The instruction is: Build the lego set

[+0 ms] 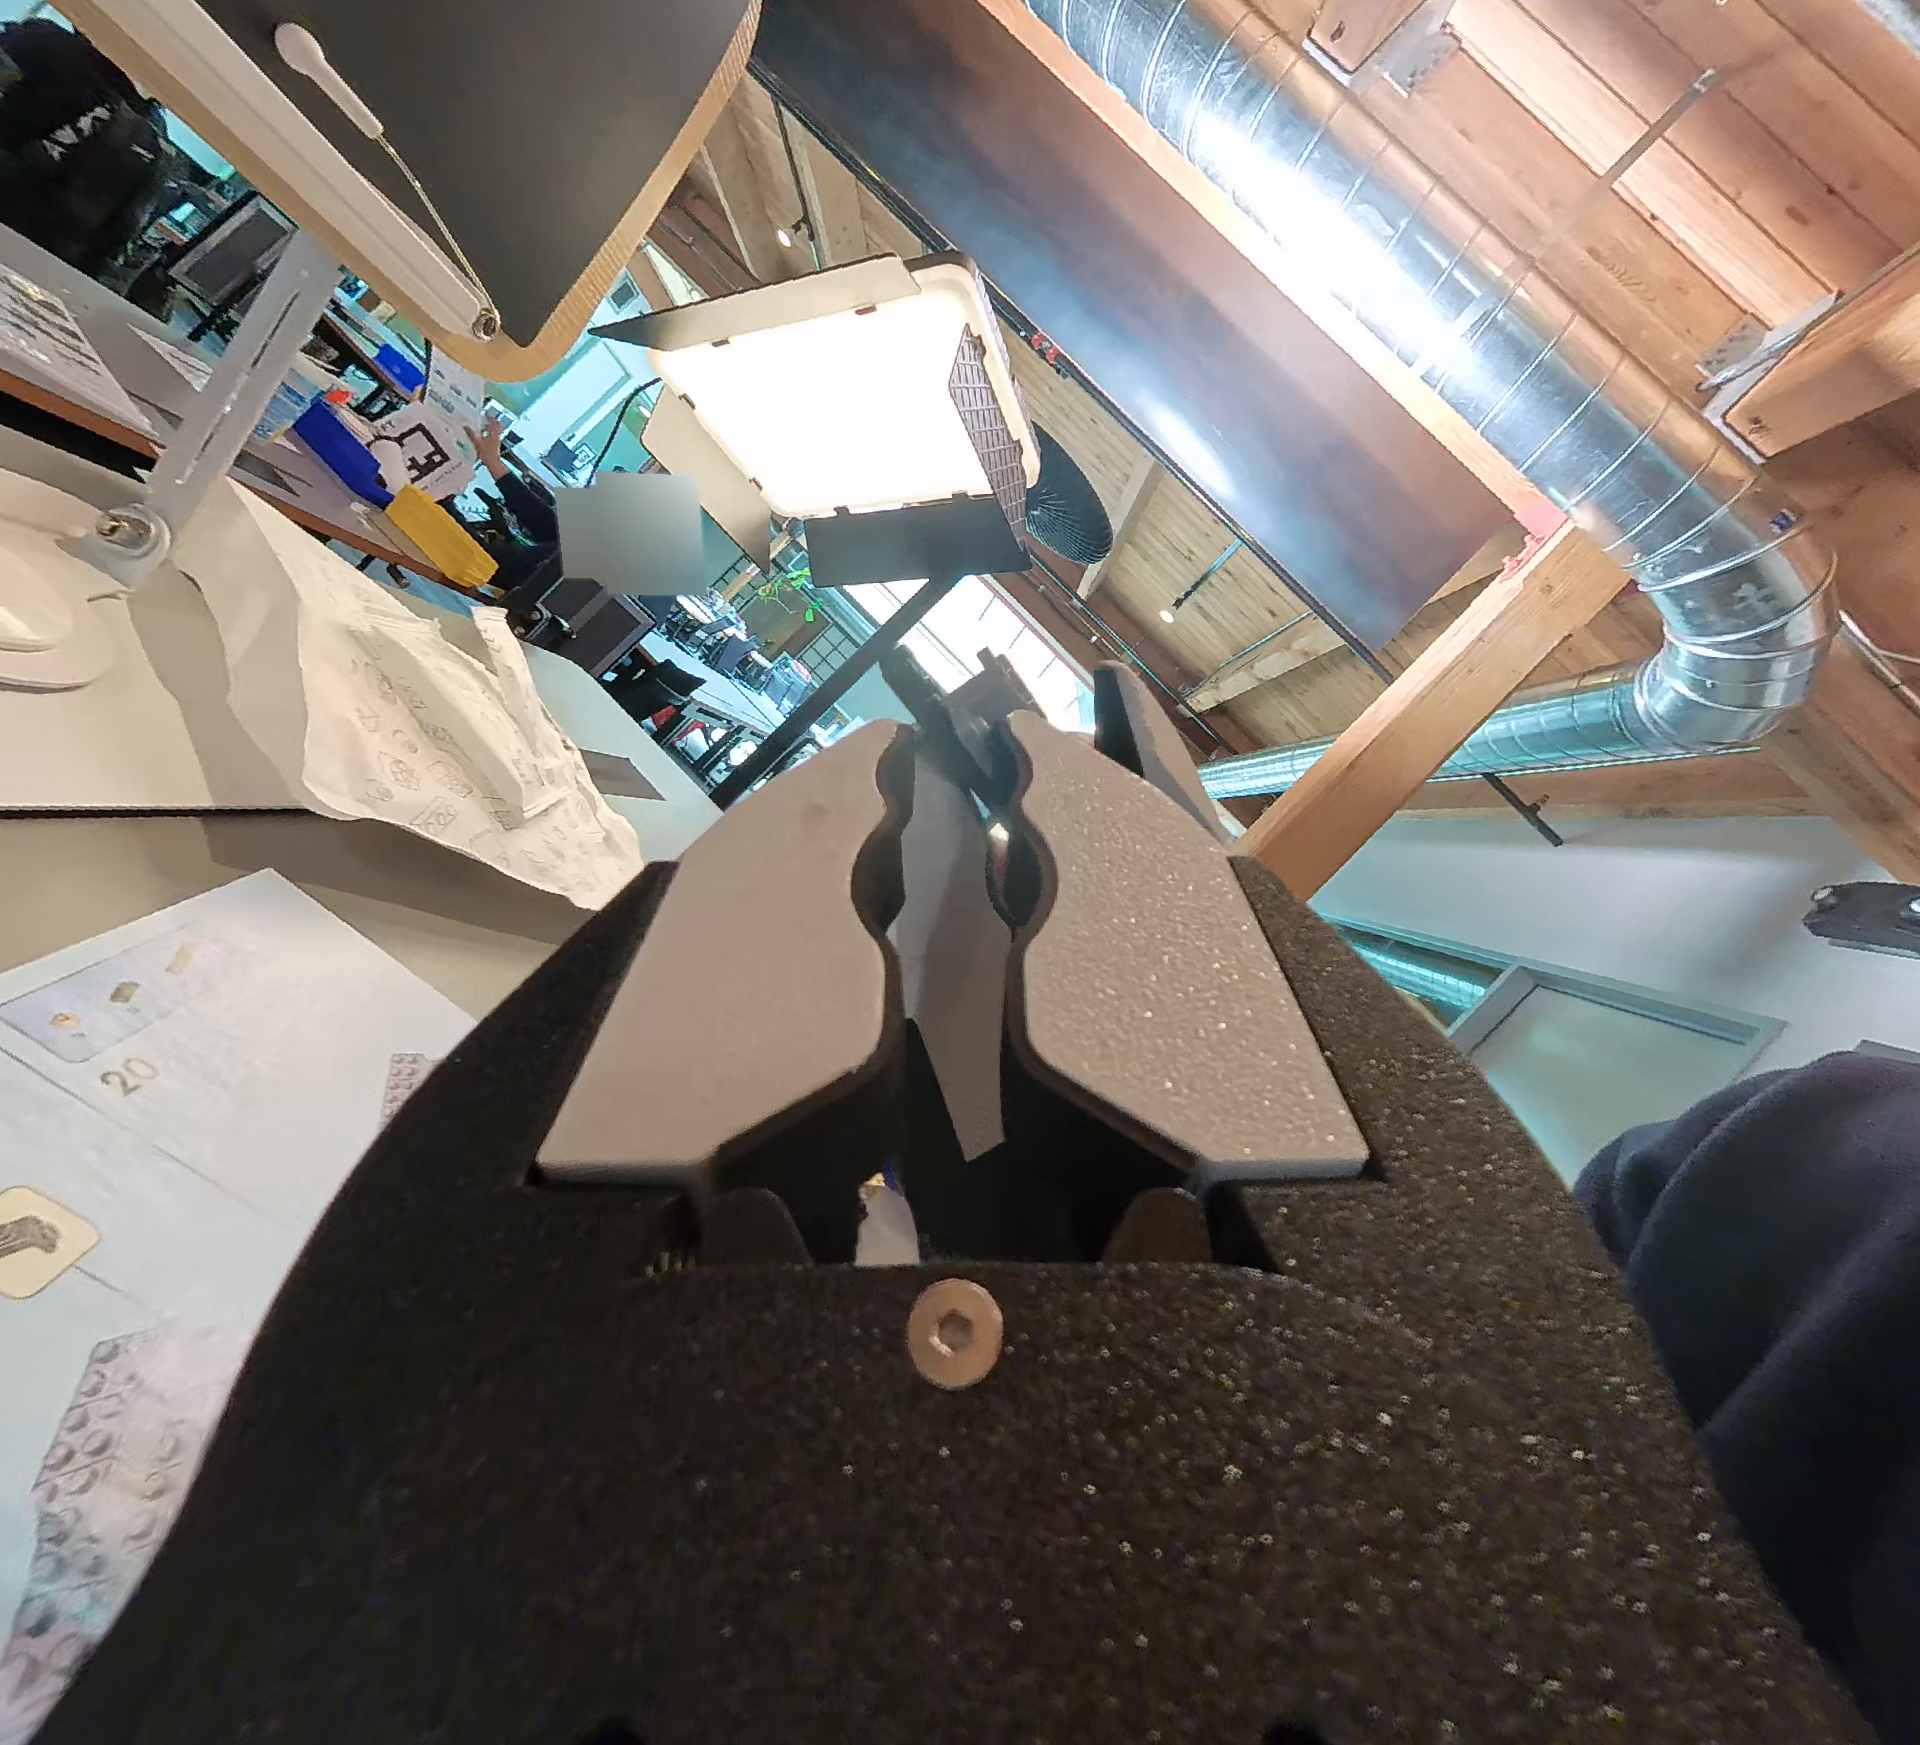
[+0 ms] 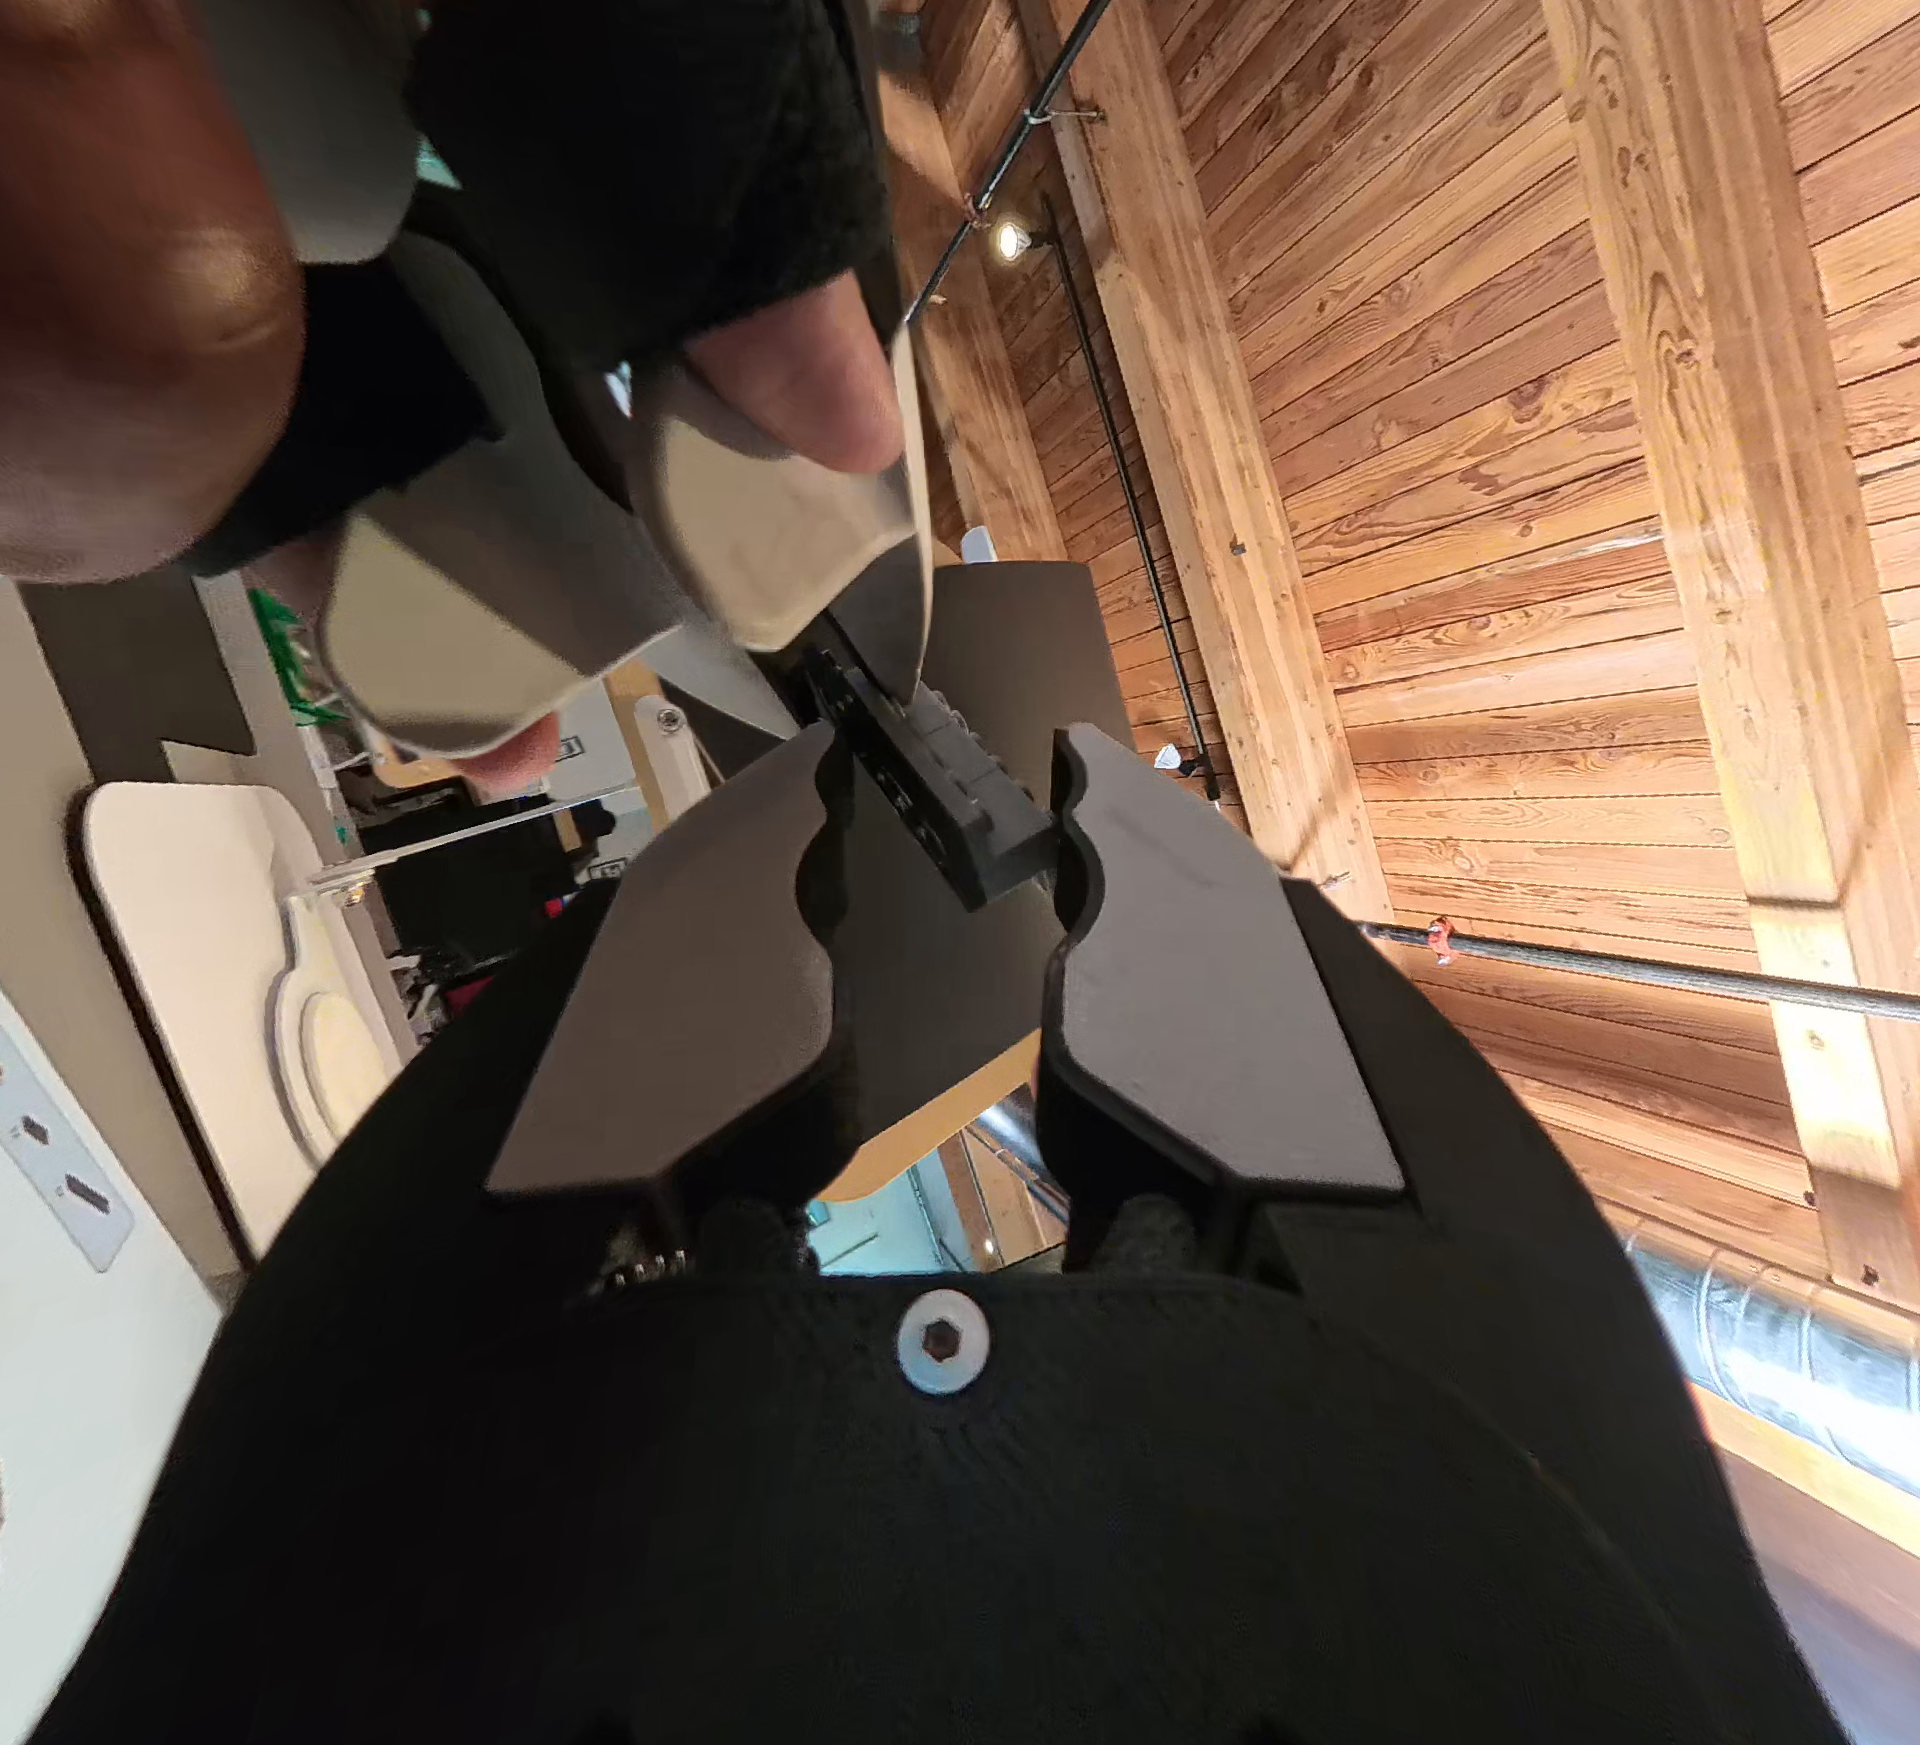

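Observation:
My left gripper (image 1: 961, 739) is shut on a small black and dark grey brick piece (image 1: 975, 721) and holds it up in the air, tilted towards the ceiling. In the right wrist view the same piece (image 2: 961, 812) lies slantwise between my right gripper's (image 2: 948, 745) jaws. Its black plate is against the left fingertip (image 2: 810, 760) and its grey end is against the right pad (image 2: 1070, 848). The left gripper (image 2: 862, 646), held by a gloved hand (image 2: 644, 137), grips the piece's far end. One right finger (image 1: 1143, 739) shows beside the left gripper.
A lit panel lamp (image 1: 831, 407) on a black stand hangs ahead. A crumpled printed paper sheet (image 1: 416, 719) and an open booklet (image 1: 208, 1051) lie on the table at the left. A dark board (image 1: 468, 33), a metal duct (image 1: 1351, 261) and wooden beams (image 2: 1455, 552) are overhead. A dark sleeve (image 1: 1766, 1280) is at the right.

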{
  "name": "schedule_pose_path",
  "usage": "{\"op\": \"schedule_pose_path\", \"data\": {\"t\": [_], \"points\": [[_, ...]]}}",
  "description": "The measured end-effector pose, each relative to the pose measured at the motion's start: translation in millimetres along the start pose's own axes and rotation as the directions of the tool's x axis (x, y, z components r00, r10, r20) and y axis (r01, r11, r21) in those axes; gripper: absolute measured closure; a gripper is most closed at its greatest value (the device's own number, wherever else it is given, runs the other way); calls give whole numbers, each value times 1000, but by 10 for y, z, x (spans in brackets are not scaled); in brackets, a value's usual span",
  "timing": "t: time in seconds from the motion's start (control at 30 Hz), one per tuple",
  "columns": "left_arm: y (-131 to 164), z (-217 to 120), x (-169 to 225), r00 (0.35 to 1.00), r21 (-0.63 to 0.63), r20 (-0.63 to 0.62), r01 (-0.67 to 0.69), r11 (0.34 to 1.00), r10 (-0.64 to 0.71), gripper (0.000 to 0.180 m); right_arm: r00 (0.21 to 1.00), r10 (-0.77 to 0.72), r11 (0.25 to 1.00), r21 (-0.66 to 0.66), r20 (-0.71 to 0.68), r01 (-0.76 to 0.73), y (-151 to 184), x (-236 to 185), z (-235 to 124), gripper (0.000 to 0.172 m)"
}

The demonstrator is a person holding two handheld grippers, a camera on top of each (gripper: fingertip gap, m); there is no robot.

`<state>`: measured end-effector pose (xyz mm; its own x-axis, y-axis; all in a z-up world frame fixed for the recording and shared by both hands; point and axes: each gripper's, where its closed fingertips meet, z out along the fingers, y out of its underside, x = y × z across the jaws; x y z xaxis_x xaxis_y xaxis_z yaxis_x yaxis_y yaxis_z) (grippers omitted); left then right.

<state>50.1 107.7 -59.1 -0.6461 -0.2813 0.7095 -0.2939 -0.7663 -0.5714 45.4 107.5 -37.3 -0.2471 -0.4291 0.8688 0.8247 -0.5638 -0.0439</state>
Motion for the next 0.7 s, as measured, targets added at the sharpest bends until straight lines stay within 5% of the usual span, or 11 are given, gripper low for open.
{"op": "schedule_pose_path", "data": {"t": [0.37, 0.43, 0.7], "points": [[-47, 11, 218, 997, -11, -75, 33, 999, -33, 164, 991, 9, 1000, 3, -133, -9, 4, 223, -49, 146], [3, 35, 195, 998, -34, -58, 32, 999, -34, 164, 991, 18, 1000, 7, -131, -18, 5, 208, -57, 166], [-24, 3, 147, 999, -32, -36, 13, 999, -15, 164, 960, 269, 962, 35, 83, -273, 36, 12, -140, 161]]}}
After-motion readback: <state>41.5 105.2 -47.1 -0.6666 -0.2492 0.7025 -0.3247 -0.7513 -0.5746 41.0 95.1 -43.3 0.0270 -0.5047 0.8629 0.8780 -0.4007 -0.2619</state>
